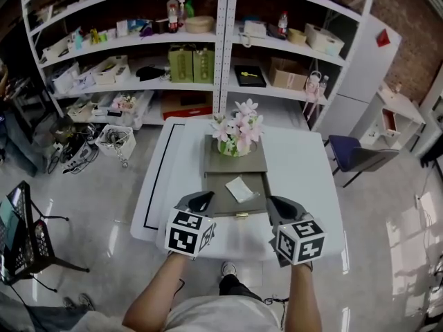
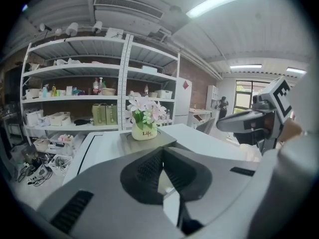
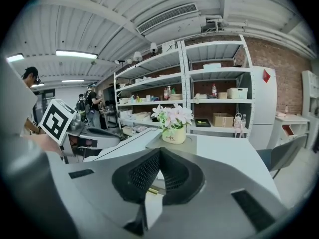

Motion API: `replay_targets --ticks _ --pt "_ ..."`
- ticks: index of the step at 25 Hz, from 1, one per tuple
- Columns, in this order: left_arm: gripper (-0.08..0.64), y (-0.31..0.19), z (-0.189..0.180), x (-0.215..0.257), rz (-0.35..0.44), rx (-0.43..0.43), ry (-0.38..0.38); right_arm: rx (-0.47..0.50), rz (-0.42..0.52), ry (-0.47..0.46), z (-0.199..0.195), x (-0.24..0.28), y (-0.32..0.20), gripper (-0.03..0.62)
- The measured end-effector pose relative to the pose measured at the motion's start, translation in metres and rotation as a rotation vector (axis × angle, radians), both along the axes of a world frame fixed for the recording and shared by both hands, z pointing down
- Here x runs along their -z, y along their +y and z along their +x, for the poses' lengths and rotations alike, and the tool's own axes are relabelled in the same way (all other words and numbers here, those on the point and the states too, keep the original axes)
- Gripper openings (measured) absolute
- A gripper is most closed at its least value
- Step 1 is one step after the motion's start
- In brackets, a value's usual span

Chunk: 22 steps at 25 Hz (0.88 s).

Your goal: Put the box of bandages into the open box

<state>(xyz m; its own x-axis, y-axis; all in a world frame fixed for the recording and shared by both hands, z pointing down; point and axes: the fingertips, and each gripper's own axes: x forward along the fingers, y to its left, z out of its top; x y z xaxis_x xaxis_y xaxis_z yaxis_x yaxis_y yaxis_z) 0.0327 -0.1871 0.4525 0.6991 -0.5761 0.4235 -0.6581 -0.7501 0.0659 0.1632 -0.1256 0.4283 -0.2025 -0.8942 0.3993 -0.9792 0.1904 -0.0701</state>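
White box of bandages (image 1: pixel 239 189) lies inside the grey open box (image 1: pixel 220 196), frame centre; placement judged complete | left gripper (image 1: pixel 205 198), right gripper (image 1: pixel 274 203) flank its front edge, jaws pressed together, empty, nothing left to carry | flowerpot (image 1: pixel 237 144) on the panel behind, clear of the opening.

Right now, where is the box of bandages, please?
In the head view, the box of bandages lies inside the open box, just nearer than the flower pot.
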Motion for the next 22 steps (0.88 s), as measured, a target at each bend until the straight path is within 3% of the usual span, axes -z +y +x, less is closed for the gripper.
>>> replay_targets --ticks 22 --pt "0.003 0.02 0.003 -0.004 -0.002 -0.027 -0.002 -0.038 0.031 0.009 0.005 0.006 0.018 0.005"
